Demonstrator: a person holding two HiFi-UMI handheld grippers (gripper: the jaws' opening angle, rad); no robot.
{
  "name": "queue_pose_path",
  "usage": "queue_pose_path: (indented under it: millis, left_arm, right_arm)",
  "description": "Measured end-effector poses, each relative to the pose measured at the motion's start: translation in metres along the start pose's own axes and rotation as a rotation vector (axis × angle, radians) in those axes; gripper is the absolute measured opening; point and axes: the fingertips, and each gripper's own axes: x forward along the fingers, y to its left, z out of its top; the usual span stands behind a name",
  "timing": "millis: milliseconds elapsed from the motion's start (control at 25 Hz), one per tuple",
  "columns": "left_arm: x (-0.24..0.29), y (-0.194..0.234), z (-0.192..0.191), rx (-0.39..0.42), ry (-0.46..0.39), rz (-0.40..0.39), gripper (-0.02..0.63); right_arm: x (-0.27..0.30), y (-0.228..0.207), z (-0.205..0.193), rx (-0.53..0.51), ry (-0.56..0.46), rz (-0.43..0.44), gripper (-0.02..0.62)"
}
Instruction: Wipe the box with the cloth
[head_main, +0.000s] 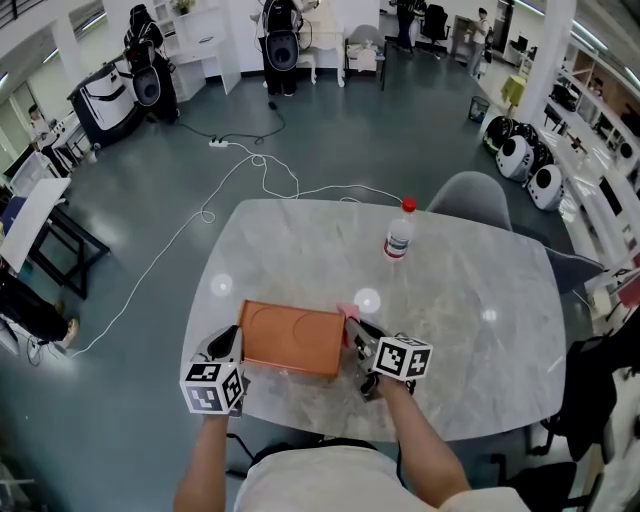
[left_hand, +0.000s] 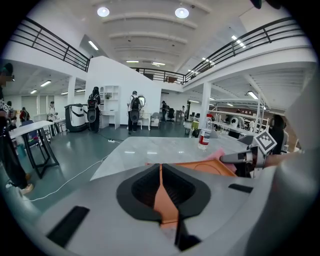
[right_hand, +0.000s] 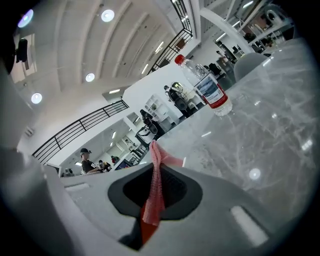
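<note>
In the head view, the orange box (head_main: 292, 338) is seen lying on the marble table (head_main: 470, 300) near its 6 o'clock edge. It is flanked by the left gripper (head_main: 237, 345) at its 9 o'clock side and the right gripper (head_main: 353, 333) at its 3 o'clock side, where the pink cloth (head_main: 347, 316) is held just beside the box's edge. A water bottle (head_main: 399, 236) stands well apart, at 1 o'clock from the box. A grey chair (head_main: 470, 195) is set beyond the table, and a white cable (head_main: 235, 185) trails over the grey floor (head_main: 150, 260) of a large open hall. In the left gripper view, the jaws are shown closed on a thin orange wall of the box, which is thereby steadied. In the right gripper view, the jaws are clamped on the cloth, which stands up between them, and polished tabletop lies ahead with the bottle at 1 o'clock. The wipe is judged best done with the box pinned and the cloth drawn flat across its top toward 9 o'clock. Even pressure is advised, since the smooth marble may let the box slide.
</note>
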Motion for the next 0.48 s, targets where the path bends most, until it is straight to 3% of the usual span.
queue_pose_path:
  millis: [480]
  left_arm:
    - [-0.0057,0.0024,0.0042,0.017,-0.005,-0.039,0.018]
  right_arm:
    - [-0.0021,0.0076,-0.0031,0.07,-0.03,-0.018,0.018]
